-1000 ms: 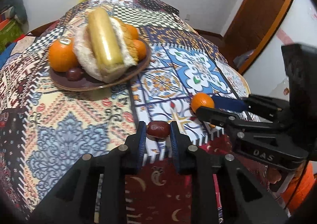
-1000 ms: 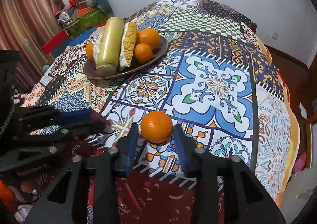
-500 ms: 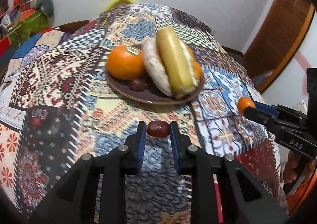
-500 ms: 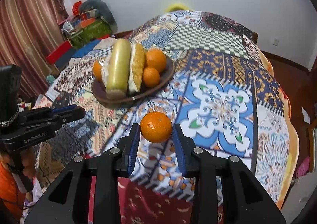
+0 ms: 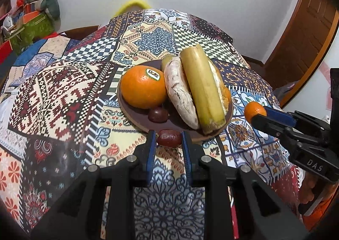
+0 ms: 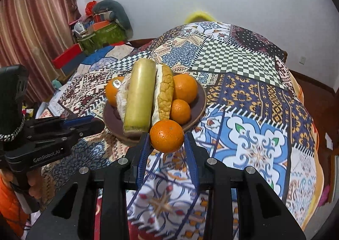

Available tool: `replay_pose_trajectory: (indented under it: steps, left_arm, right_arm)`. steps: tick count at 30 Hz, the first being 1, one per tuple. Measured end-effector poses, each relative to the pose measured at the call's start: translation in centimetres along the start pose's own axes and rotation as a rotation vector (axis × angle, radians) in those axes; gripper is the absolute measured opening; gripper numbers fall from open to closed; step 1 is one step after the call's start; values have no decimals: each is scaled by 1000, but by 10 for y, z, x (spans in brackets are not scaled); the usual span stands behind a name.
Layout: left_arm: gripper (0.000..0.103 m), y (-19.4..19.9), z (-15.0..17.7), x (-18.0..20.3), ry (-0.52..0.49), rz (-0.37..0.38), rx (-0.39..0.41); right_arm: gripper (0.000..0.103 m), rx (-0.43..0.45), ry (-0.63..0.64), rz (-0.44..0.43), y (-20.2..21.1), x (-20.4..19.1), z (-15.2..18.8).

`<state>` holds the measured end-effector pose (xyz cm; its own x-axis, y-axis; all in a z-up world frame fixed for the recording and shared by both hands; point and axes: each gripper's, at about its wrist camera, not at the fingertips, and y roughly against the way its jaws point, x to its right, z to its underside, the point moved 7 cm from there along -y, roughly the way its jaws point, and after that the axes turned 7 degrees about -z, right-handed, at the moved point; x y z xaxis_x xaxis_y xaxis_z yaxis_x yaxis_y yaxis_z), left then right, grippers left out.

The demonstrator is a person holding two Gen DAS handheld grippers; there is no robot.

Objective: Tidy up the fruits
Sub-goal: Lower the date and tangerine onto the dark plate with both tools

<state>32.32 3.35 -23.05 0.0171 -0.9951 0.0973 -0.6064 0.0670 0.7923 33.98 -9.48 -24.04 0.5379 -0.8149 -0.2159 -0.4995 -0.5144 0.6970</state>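
My left gripper [image 5: 168, 141] is shut on a small dark red date [image 5: 169, 138] and holds it at the near rim of the brown plate [image 5: 135, 116]. The plate holds a large stickered orange [image 5: 143, 87], another dark date [image 5: 157, 114], a pale green stalk [image 5: 203, 89] and white and yellow corn cobs. My right gripper [image 6: 166, 143] is shut on a small orange [image 6: 166, 135], in the air just before the plate's near rim [image 6: 199, 110]. That orange also shows in the left wrist view [image 5: 253, 110], right of the plate.
The plate sits on a table under a patchwork patterned cloth [image 5: 63, 91]. Two more oranges [image 6: 184, 88] lie on the plate's right side. Boxes and bags [image 6: 99, 28] are stacked by the curtain at the far left. A wooden door [image 5: 305, 34] stands at the right.
Both grippers have moved toward the plate, each carrying its fruit. The plate now appears larger and closer in both views. The date now sits at the plate's near rim.
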Motion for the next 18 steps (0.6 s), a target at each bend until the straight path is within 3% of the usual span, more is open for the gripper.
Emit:
replay_pose_trajectory:
  steps: [18]
  left_arm:
    - [24, -25, -14, 4, -14, -1, -3]
  right_arm:
    - [31, -38, 7, 3, -36, 6, -6]
